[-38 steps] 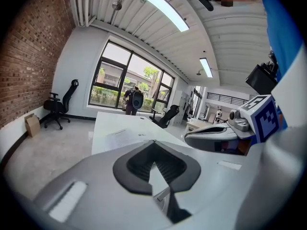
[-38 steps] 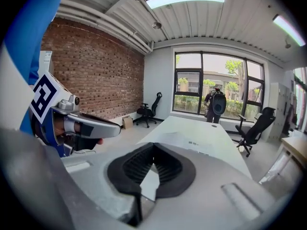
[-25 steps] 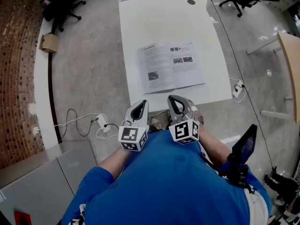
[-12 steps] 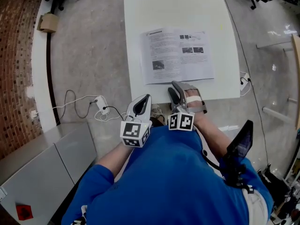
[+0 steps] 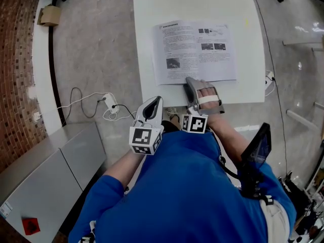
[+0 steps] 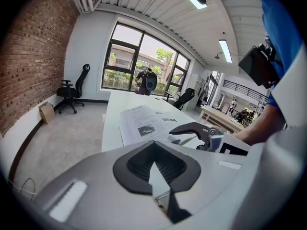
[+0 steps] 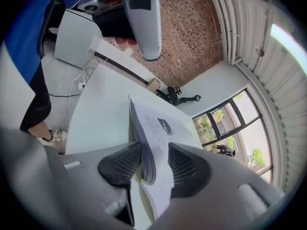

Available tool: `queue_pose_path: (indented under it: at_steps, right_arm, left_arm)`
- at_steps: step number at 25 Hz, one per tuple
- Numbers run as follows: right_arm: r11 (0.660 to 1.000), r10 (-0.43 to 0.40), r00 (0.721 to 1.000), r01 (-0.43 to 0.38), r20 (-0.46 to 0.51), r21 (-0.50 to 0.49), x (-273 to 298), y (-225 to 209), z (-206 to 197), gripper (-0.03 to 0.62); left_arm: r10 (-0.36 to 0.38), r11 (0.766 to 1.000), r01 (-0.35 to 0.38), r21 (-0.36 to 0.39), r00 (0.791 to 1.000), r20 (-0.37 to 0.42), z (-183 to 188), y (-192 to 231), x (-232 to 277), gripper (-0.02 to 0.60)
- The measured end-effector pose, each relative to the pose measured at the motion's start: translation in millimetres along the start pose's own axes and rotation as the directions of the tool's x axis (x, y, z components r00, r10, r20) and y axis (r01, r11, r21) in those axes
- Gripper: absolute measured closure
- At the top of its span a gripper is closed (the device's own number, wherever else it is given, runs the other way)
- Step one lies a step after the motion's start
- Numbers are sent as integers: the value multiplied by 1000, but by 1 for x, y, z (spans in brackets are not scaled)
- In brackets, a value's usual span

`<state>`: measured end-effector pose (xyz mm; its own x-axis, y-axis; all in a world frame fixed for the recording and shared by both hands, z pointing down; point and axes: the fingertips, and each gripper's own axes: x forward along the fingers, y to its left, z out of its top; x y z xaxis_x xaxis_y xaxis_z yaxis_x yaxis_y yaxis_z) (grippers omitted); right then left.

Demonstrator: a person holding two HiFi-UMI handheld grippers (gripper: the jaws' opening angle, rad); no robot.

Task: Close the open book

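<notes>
An open book (image 5: 195, 52) lies flat on the white table (image 5: 152, 14), near its front edge. My right gripper (image 5: 191, 82) is rolled on its side at the book's near edge. In the right gripper view its jaws (image 7: 154, 162) stand wide, with the edge of the right-hand pages (image 7: 158, 128) between the pads, so it is open. My left gripper (image 5: 156, 103) hangs shut and empty off the table's front left corner, away from the book. The left gripper view shows its pads (image 6: 154, 145) together, with the book (image 6: 144, 123) and the right gripper (image 6: 192, 128) beyond.
A power strip with cables (image 5: 109, 103) lies on the floor left of the table, and a cardboard box (image 5: 48, 15) stands by the brick wall. A grey cabinet (image 5: 61, 171) is at my lower left. Office chairs (image 6: 72, 87) stand by the far windows.
My right gripper has dropped forward to the book's near edge, rolled onto its side and opened its jaws around the pages. My left gripper has sunk a little.
</notes>
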<state>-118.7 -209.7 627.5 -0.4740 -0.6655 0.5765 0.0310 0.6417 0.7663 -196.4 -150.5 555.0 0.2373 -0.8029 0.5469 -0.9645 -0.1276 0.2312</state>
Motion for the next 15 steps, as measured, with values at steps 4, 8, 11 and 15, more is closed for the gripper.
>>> queue_pose_path:
  at_steps: [4, 8, 11, 15]
  right_arm:
    - [1000, 5, 1000, -5, 24, -6, 7, 5, 7, 429]
    - [1000, 11, 999, -10, 43, -13, 14, 11, 15, 428]
    - [1000, 3, 998, -1, 59, -29, 20, 13, 22, 430]
    - [1000, -3, 996, 6, 92, -29, 26, 11, 34, 430]
  left_arm:
    - [10, 1000, -10, -2, 1000, -14, -6, 3, 6, 575]
    - [27, 1000, -27, -2, 999, -26, -10, 10, 10, 575]
    - [48, 999, -48, -5, 998, -31, -11, 16, 9, 575]
    - [74, 997, -75, -12, 996, -41, -12, 23, 4, 575]
